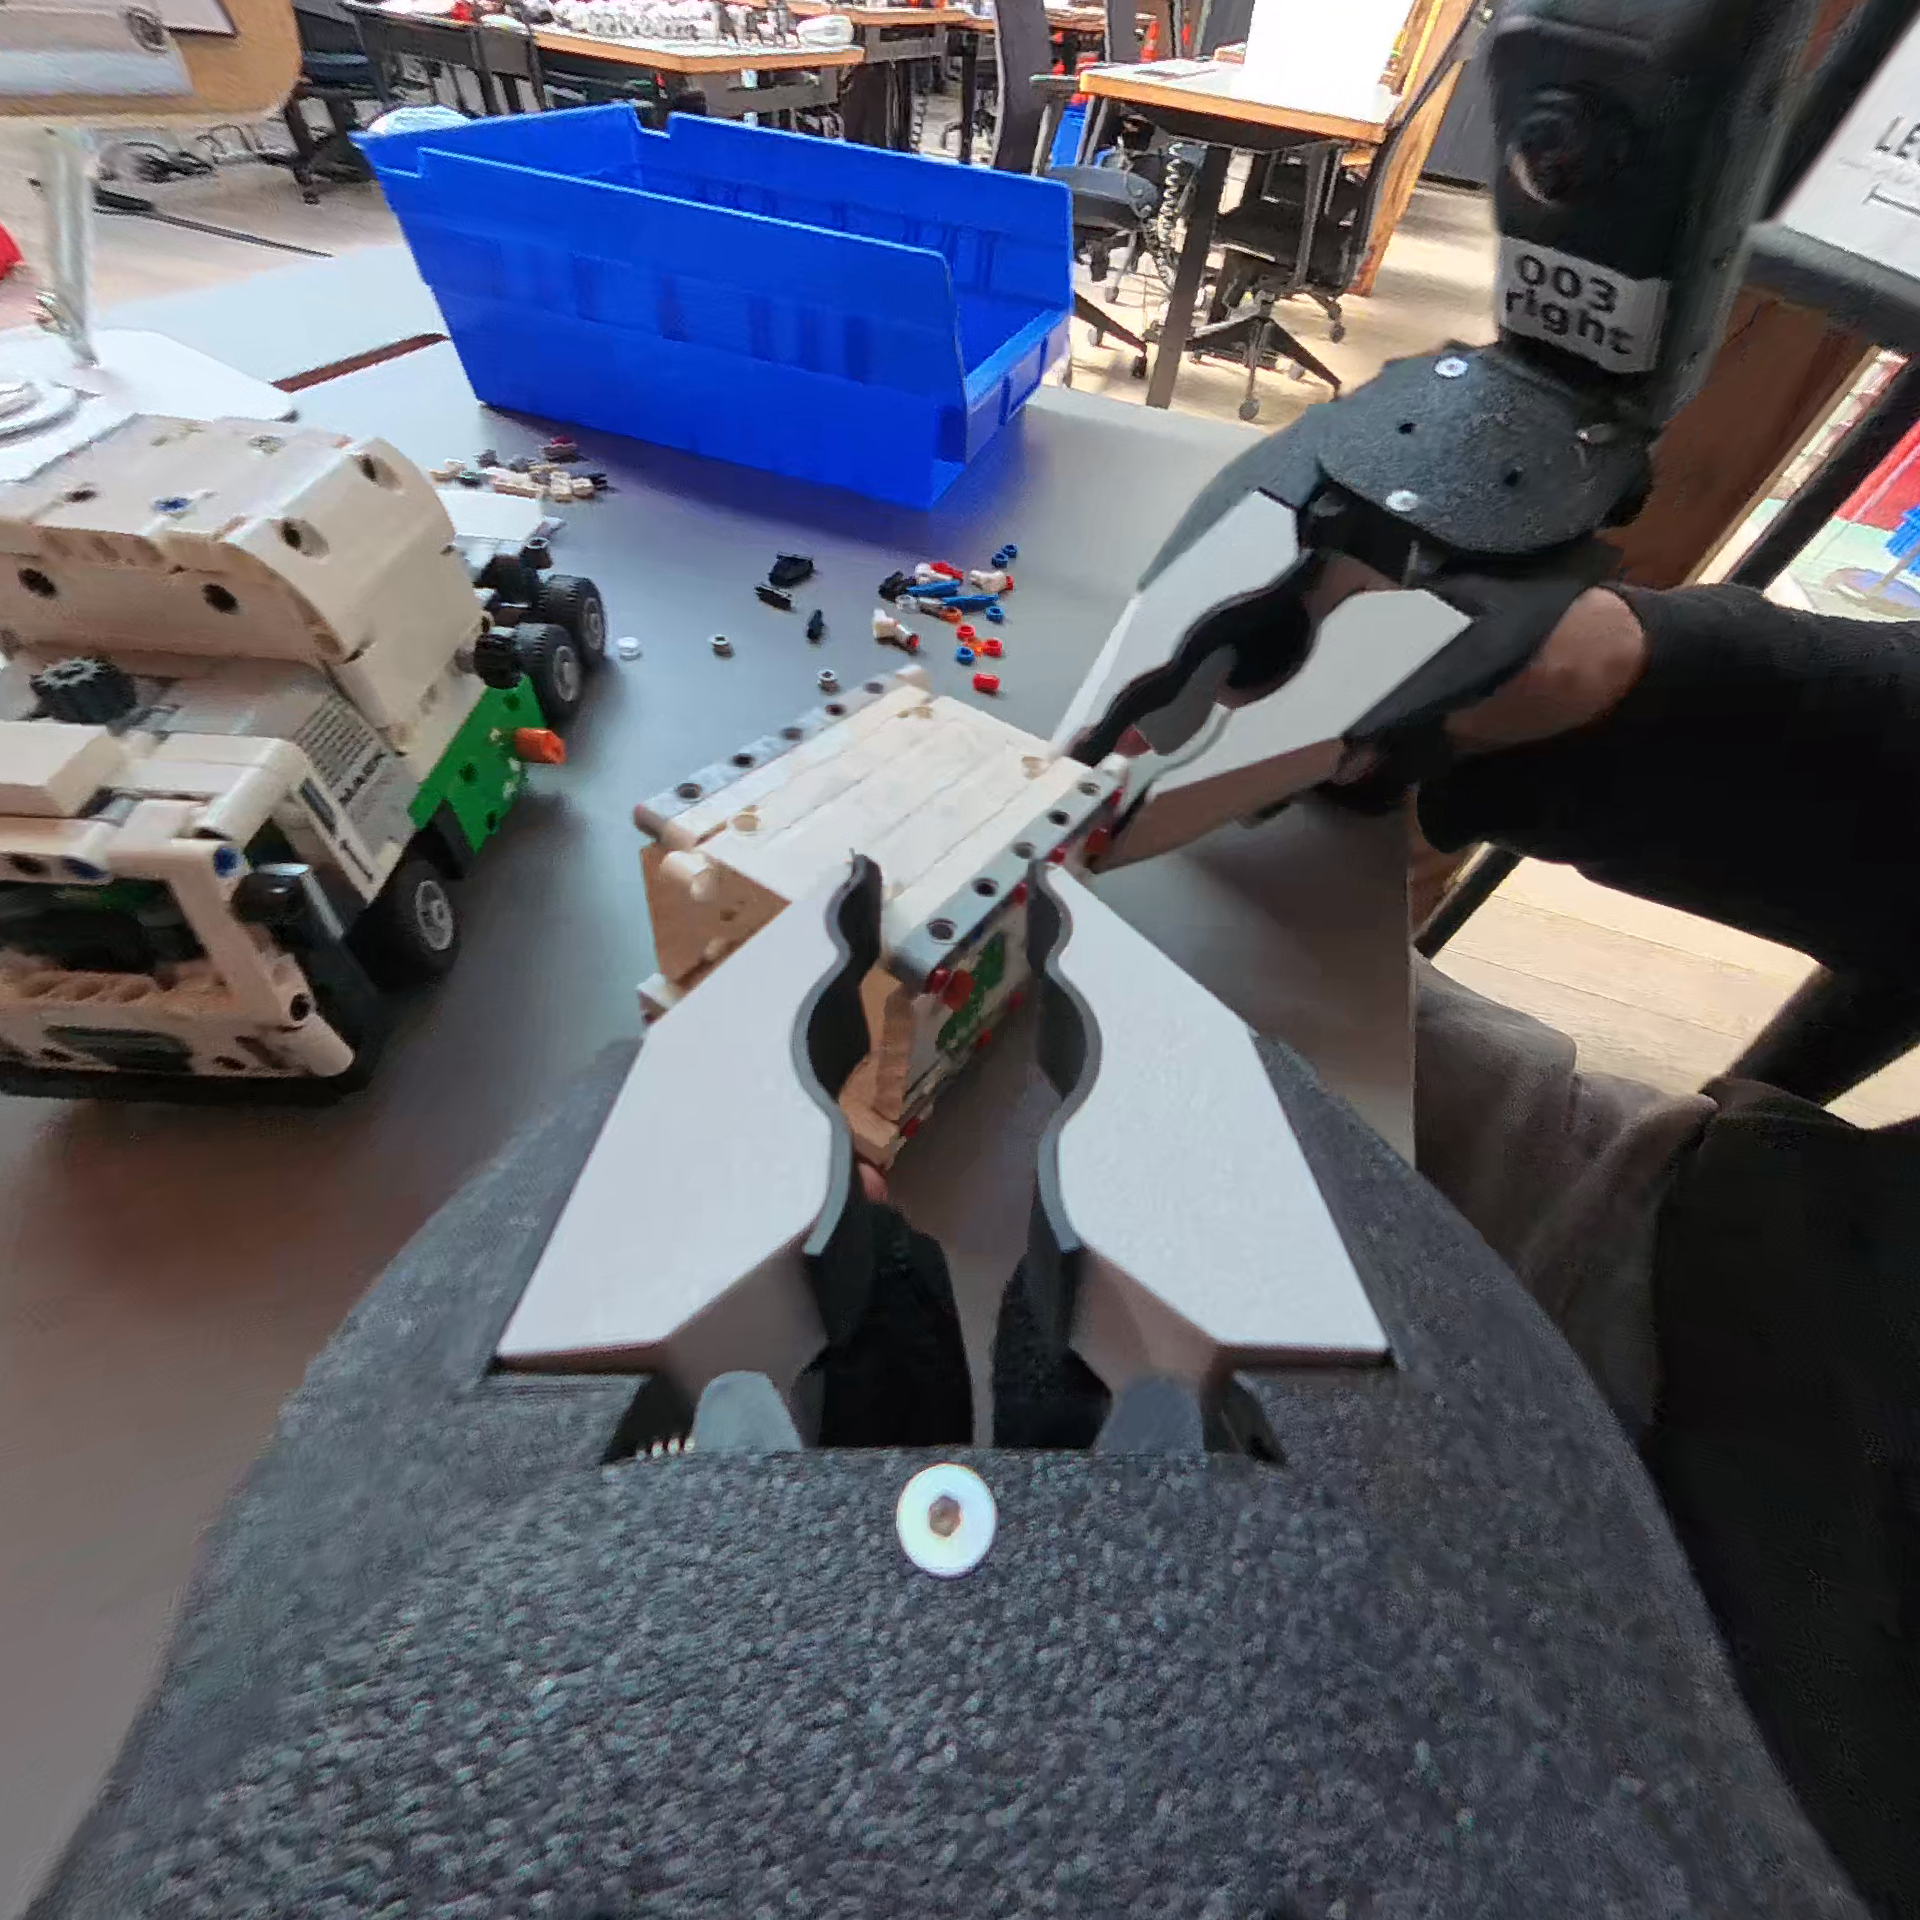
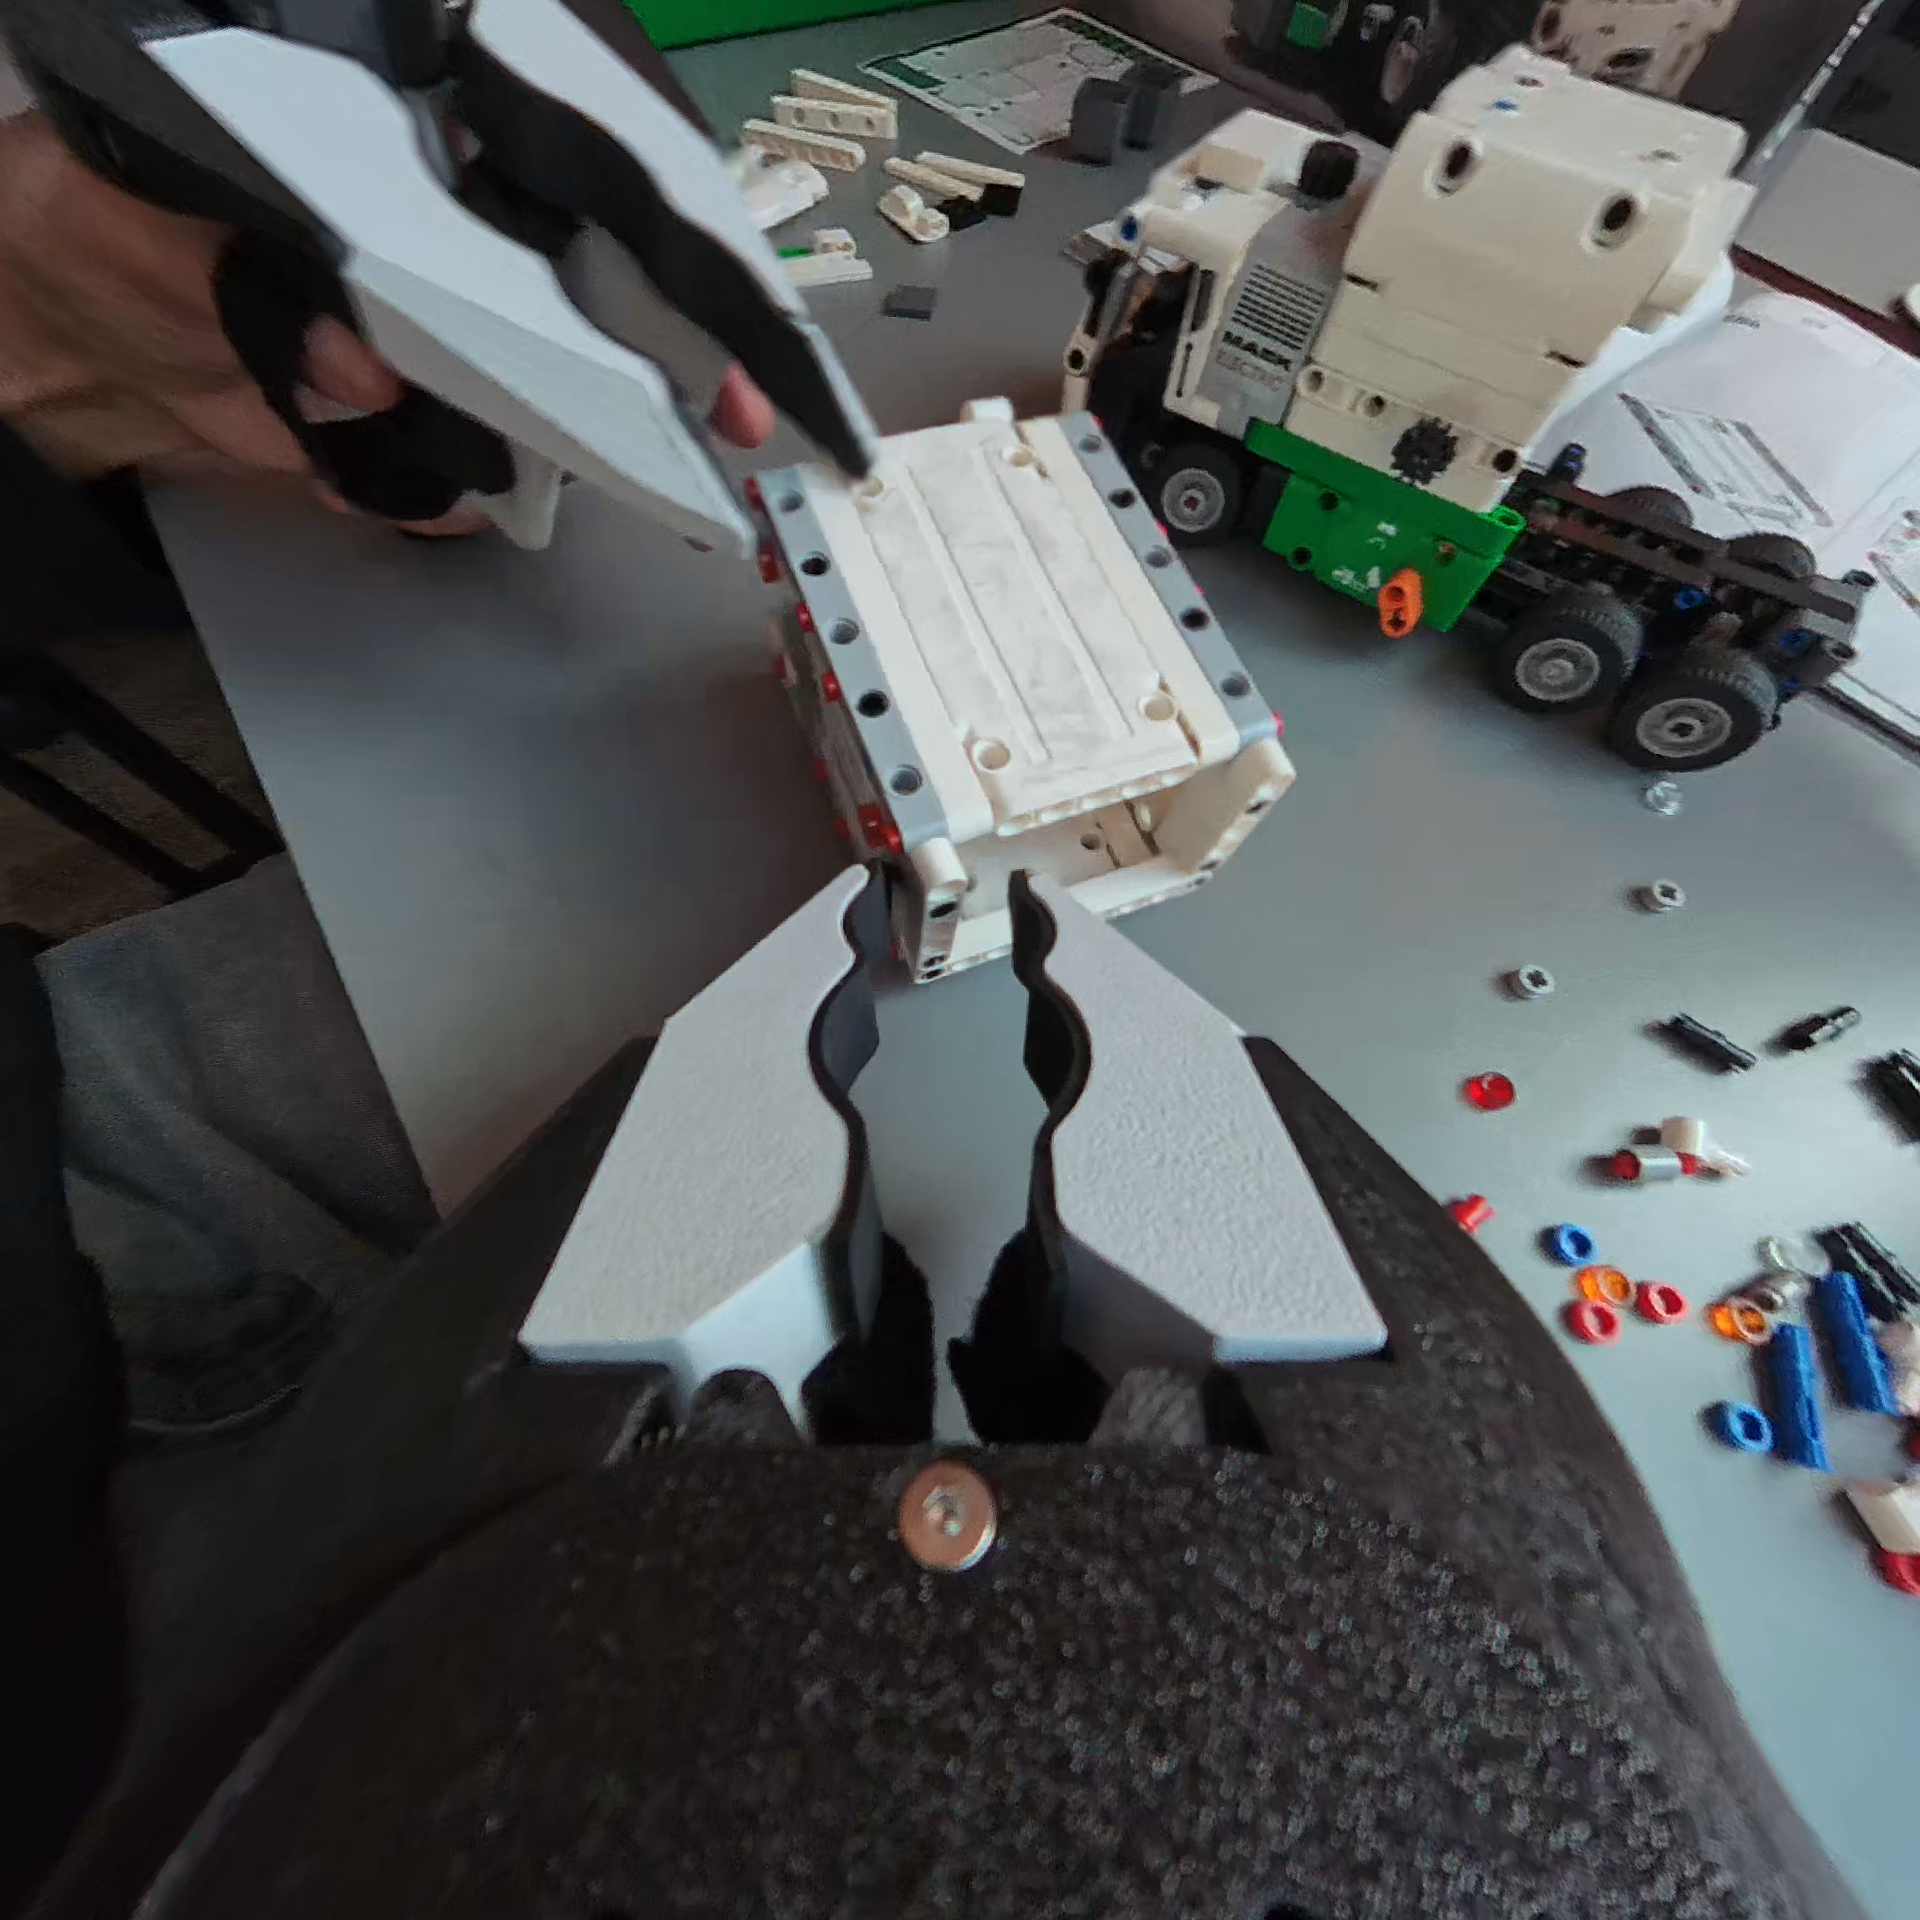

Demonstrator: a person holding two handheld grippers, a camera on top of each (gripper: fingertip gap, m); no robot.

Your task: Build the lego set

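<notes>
Here two grippers (image 1: 951,883) (image 2: 940,894) grip one white box module (image 2: 1023,634); one truck (image 2: 1455,395) nearby.

- One white-and-green lego truck (image 2: 1455,343).
- One white box-shaped lego body (image 2: 1018,665) with two grey beams along its top.
- One blue storage bin (image 1: 727,301).
- Two tongs: left tongs (image 1: 951,894), right tongs (image 2: 940,894).

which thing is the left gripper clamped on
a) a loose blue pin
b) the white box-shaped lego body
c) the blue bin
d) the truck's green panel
b: the left gripper has its fingers on either side of the white box-shaped lego body, gripping the grey-beam corner nearest the camera.
</notes>
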